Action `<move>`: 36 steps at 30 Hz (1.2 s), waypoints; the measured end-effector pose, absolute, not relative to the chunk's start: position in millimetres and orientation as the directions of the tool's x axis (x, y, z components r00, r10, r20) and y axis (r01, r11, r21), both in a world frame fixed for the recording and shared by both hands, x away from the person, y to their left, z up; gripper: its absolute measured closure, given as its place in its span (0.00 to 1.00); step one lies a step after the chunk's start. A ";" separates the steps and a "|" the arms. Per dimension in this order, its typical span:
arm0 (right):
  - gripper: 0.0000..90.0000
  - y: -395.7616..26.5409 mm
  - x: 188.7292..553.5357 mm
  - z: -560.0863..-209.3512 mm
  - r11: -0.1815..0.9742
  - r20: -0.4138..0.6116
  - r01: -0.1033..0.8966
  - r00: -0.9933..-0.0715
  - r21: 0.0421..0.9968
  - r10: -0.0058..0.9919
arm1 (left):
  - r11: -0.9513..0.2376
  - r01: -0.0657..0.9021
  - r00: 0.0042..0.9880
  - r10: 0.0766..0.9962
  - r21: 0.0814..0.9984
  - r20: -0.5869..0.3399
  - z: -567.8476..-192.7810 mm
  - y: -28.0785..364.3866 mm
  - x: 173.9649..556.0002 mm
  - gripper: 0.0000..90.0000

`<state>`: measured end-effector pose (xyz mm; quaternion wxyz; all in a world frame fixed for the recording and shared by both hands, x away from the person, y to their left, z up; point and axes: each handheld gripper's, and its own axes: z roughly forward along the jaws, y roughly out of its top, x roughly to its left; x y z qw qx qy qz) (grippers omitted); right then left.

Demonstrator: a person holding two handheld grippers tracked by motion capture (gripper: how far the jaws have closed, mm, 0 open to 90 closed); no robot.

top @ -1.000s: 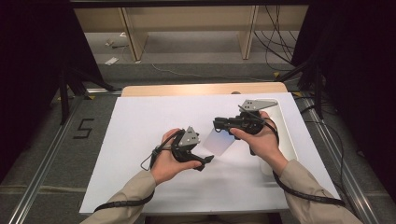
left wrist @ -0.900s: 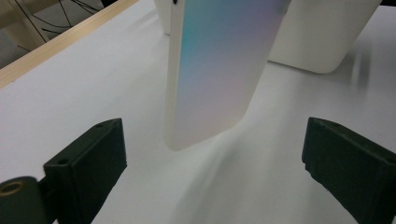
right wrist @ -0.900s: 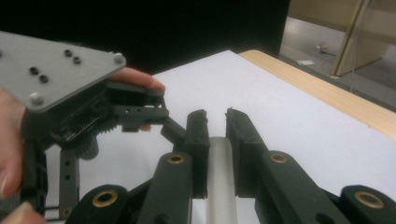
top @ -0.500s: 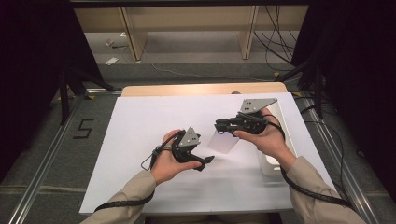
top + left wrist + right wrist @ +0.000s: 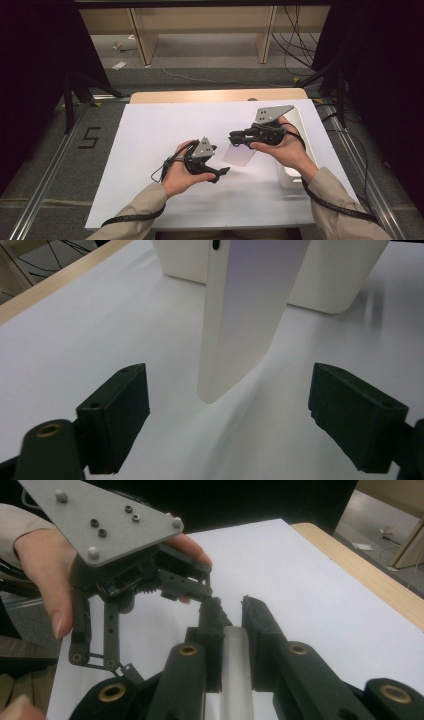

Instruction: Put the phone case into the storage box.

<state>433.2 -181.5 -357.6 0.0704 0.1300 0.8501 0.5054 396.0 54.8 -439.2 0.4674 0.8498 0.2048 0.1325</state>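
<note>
A flat, white, translucent plastic blade with a rounded tip point(image 5: 241, 154) hangs above the white-covered bench point(image 5: 150, 135), its upper end clamped between the fingers of the right gripper point(image 5: 234, 138). Its free tip points toward the left gripper point(image 5: 224, 171), whose fingers point(image 5: 117, 417) stand apart and have just been closing, not touching it. A white rectangular plastic tub point(image 5: 330, 275) stands behind the blade.

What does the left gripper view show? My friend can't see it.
A flat white piece hangs down between the left gripper's two open black jaws, touching neither. Behind it a white container stands on the white table.
</note>
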 end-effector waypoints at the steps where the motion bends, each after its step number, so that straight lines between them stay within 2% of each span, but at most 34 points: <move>1: 0.89 -181.3 433.0 -357.7 0.455 0.014 0.152 -0.957 0.877 0.291 | -0.483 0.221 0.886 0.463 0.847 0.033 -439.9 54.7 396.2 0.21; 30: 0.89 -170.1 428.8 -364.1 0.485 0.046 0.143 -0.978 0.863 0.205 | -0.492 0.192 0.926 0.377 0.849 0.009 -448.3 53.1 400.4 0.42; 36: 0.89 -169.0 428.2 -364.4 0.482 0.055 0.143 -0.980 0.864 0.193 | -0.494 0.181 0.936 0.352 0.850 0.006 -448.1 52.3 399.9 0.52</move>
